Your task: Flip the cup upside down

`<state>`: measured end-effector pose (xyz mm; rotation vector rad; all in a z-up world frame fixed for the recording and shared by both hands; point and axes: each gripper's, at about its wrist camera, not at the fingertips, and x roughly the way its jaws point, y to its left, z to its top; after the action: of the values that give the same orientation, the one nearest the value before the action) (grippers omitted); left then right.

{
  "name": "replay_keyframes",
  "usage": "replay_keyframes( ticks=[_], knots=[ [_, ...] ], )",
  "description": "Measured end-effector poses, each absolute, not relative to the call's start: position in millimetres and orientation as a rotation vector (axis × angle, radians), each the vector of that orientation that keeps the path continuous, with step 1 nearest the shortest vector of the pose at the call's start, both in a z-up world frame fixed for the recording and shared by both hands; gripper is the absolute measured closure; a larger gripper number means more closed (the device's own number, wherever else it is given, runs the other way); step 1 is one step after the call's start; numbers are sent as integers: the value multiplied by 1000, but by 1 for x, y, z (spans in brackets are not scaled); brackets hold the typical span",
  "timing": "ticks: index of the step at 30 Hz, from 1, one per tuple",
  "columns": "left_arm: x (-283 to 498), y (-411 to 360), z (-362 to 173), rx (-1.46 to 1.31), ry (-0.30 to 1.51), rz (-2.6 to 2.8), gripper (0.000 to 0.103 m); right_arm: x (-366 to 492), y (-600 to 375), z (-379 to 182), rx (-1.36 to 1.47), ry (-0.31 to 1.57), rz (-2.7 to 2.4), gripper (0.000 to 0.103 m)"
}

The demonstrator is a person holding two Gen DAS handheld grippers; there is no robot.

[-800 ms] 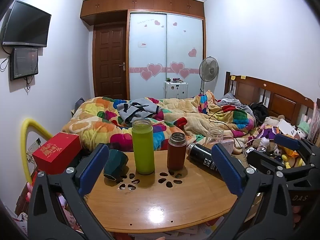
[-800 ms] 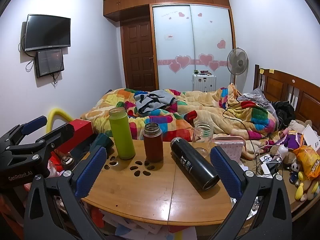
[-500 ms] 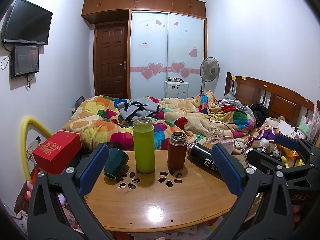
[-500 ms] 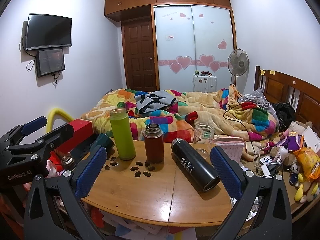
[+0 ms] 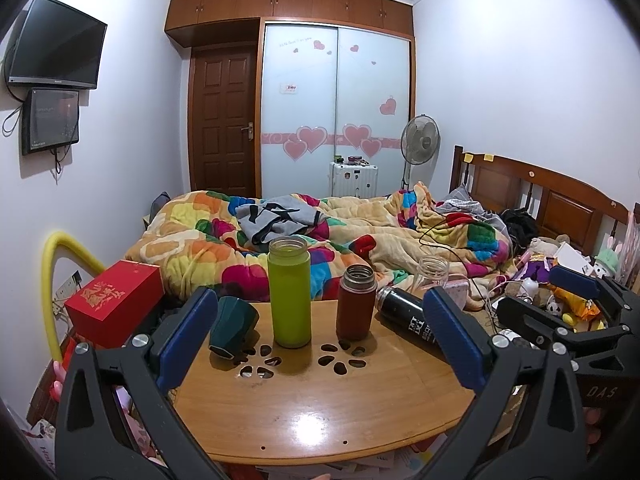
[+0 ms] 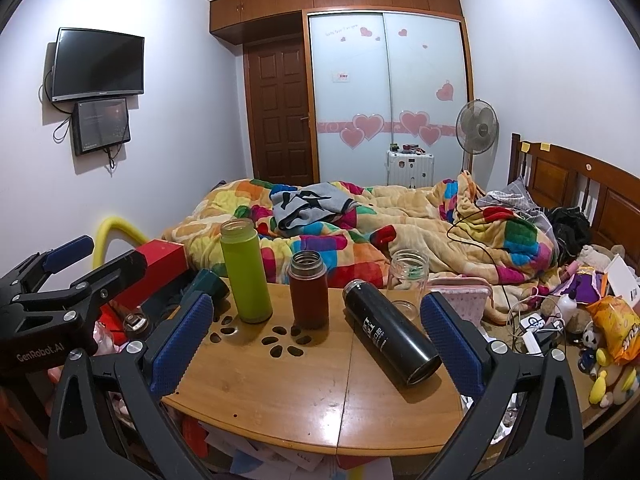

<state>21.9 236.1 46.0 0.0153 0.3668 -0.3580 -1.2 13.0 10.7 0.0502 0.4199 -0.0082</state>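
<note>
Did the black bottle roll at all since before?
No. The black bottle lies tipped over right of the brown flask, as before.

Round wooden table (image 5: 320,412), dark green cup (image 5: 232,327) lying on its side, upright green bottle (image 5: 289,292), brown flask (image 5: 355,307), black flask (image 5: 404,314) lying down, left gripper (image 5: 320,336) spread wide.
</note>
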Motion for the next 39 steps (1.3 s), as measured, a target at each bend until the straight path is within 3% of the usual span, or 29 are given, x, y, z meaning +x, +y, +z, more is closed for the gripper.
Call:
replay_keyframes(
  ticks=[39],
  knots=[
    [30, 235, 41, 16, 385, -365, 0, -1, 14, 16, 48, 406, -4, 0]
  ],
)
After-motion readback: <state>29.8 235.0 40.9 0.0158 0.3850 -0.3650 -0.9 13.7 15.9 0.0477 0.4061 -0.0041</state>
